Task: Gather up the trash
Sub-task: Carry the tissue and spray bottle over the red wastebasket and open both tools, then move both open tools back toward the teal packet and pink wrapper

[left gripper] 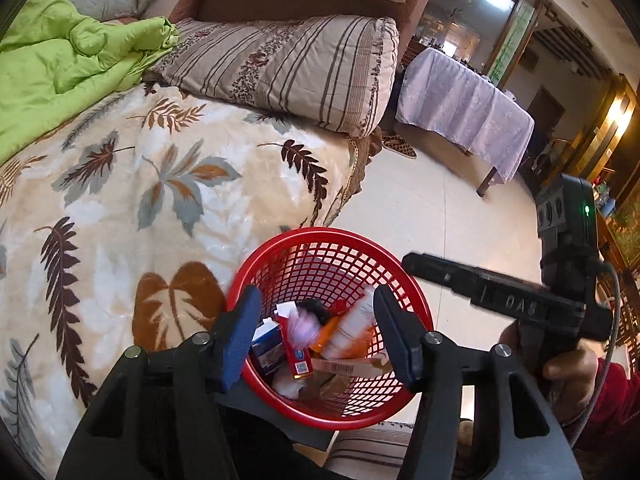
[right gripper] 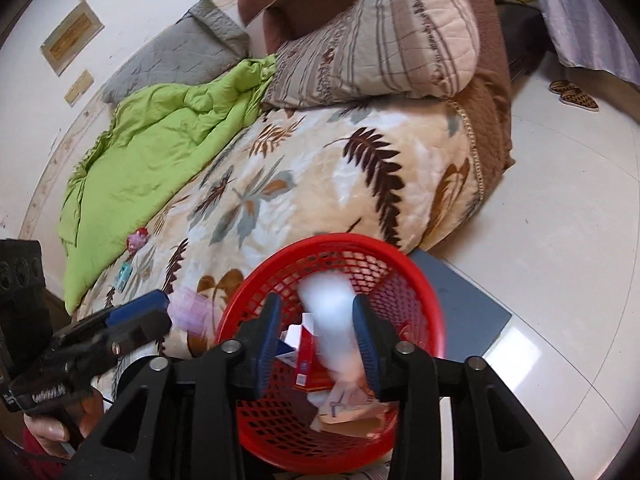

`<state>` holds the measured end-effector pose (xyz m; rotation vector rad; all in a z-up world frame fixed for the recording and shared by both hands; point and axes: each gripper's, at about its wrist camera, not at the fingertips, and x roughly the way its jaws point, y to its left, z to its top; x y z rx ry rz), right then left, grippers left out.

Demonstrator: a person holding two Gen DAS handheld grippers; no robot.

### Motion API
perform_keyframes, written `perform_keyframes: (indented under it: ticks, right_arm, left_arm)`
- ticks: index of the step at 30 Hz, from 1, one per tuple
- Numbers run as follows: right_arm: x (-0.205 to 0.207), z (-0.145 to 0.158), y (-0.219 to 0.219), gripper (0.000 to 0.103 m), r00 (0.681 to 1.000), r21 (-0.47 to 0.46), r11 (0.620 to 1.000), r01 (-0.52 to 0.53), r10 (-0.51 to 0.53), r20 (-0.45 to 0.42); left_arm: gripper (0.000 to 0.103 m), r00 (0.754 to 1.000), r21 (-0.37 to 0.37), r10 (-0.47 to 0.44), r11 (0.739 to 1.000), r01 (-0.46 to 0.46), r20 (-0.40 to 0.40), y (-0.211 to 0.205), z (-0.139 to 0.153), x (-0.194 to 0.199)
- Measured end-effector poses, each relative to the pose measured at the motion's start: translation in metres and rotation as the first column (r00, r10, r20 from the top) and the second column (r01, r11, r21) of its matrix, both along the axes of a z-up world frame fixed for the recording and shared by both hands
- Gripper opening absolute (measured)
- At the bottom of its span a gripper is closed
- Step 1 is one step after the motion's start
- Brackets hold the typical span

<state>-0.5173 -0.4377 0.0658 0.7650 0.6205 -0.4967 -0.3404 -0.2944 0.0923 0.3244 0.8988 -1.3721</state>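
A red mesh basket stands beside the bed and holds several pieces of trash: small boxes, a red packet and a white-orange tube. My left gripper is open and empty above the basket. My right gripper is open above the basket; a blurred white tube lies between its fingers, apparently falling in. The right gripper also shows in the left wrist view. On the leaf-print blanket lie a pink wrapper, a teal piece and a clear lilac box.
The bed carries a green quilt, a striped pillow and a grey pillow. A dark flat board lies under the basket on the tiled floor. A cloth-covered table and slippers are farther off.
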Motion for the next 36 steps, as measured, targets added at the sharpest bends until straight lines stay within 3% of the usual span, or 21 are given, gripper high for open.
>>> perform_keyframes:
  ticks: [5, 10, 14, 18, 23, 27, 32, 34, 36]
  right_arm:
    - [0.0, 0.012, -0.006, 0.042, 1.0, -0.03, 1.0, 0.01, -0.009, 0.019]
    - [0.038, 0.029, 0.014, 0.042, 0.994, -0.066, 0.993, -0.096, 0.1, 0.053]
    - [0.08, 0.044, 0.048, 0.042, 0.975, -0.128, 0.969, -0.213, 0.22, 0.041]
    - [0.118, 0.054, 0.078, 0.042, 0.951, -0.174, 0.939, -0.298, 0.308, 0.037]
    - [0.162, 0.07, 0.112, 0.042, 0.929, -0.296, 0.891, -0.343, 0.369, 0.036]
    - [0.213, 0.075, 0.143, 0.045, 0.872, -0.285, 0.834, -0.472, 0.49, -0.011]
    - [0.288, 0.066, 0.174, 0.045, 0.855, -0.208, 0.832, -0.514, 0.517, -0.048]
    - [0.318, 0.06, 0.187, 0.045, 0.851, -0.213, 0.826, -0.522, 0.521, -0.064]
    - [0.342, 0.049, 0.195, 0.045, 0.867, -0.235, 0.836, -0.496, 0.491, -0.082]
  left_arm:
    - [0.062, 0.995, -0.012, 0.099, 0.995, -0.099, 0.024, 0.021, 0.008, 0.021]
    - [0.063, 0.977, -0.029, 0.212, 0.977, -0.211, 0.037, 0.057, 0.016, 0.052]
    - [0.063, 0.946, -0.051, 0.315, 0.949, -0.312, 0.072, 0.095, 0.023, 0.079]
    - [0.063, 0.905, -0.059, 0.416, 0.909, -0.412, 0.085, 0.135, 0.025, 0.107]
    - [0.064, 0.832, -0.062, 0.546, 0.838, -0.543, 0.1, 0.191, 0.023, 0.149]
    - [0.065, 0.777, -0.055, 0.625, 0.78, -0.623, 0.076, 0.232, 0.02, 0.185]
    - [0.065, 0.699, -0.03, 0.712, 0.702, -0.712, 0.064, 0.276, 0.013, 0.227]
    - [0.066, 0.679, -0.022, 0.731, 0.682, -0.731, 0.068, 0.284, 0.011, 0.239]
    - [0.067, 0.67, -0.008, 0.739, 0.672, -0.74, 0.071, 0.289, 0.009, 0.258]
